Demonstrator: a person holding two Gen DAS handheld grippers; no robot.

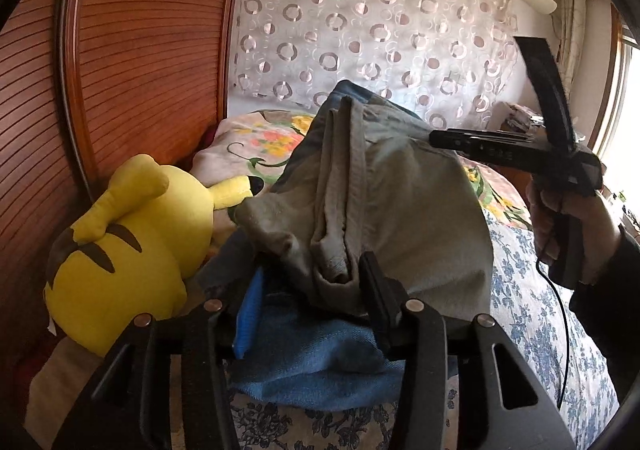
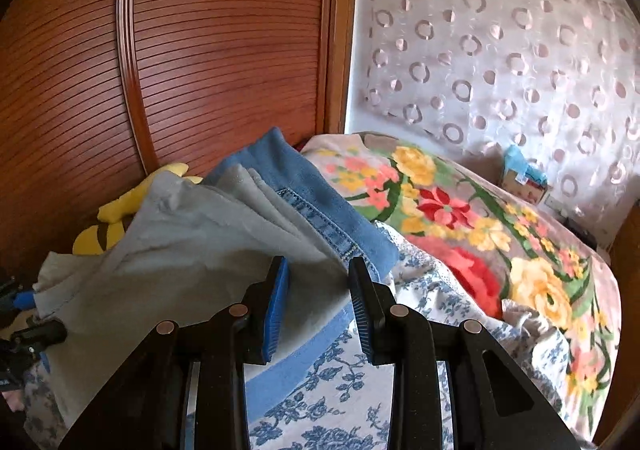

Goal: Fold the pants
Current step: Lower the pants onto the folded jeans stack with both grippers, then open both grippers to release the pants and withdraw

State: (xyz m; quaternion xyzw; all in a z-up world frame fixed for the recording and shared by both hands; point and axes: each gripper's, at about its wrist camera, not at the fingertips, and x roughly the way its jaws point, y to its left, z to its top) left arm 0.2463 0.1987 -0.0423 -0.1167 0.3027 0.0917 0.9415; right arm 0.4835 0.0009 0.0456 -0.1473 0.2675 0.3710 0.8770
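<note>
A: At the far left of the left wrist view lies a yellow plush toy [image 1: 132, 250], against the wooden wardrobe door [image 1: 148, 50]. Just beside it the pants [image 1: 380, 186] are lifted above the bed [image 1: 532, 314]. They are blue denim with the grey inside turned out.

B: What does the left gripper [image 1: 308, 314] hold?

A: Its fingers are spread rather wide, and a thick bunch of the pants sits between them. It looks like a grip on the cloth, but the blue pad [image 1: 248, 314] hides part of the contact.

B: And further right?

A: The right gripper [image 1: 444, 138] reaches the other side of the pants. In the right wrist view, the right gripper [image 2: 316, 310] has the pants [image 2: 224, 234] between its fingers, with a gap remaining; whether it pinches the cloth one cannot tell.

B: How can the fold be done well?

A: Probably both grippers should keep the edge tight and level, bring the cloth down on the blue flowered sheet [image 2: 320, 402], and lay the layers even, away from the toy.

B: Is there any writing?

A: No readable brand or label shows. The small box [image 2: 524, 182] near the curtain [image 2: 500, 50] is too blurred.
</note>
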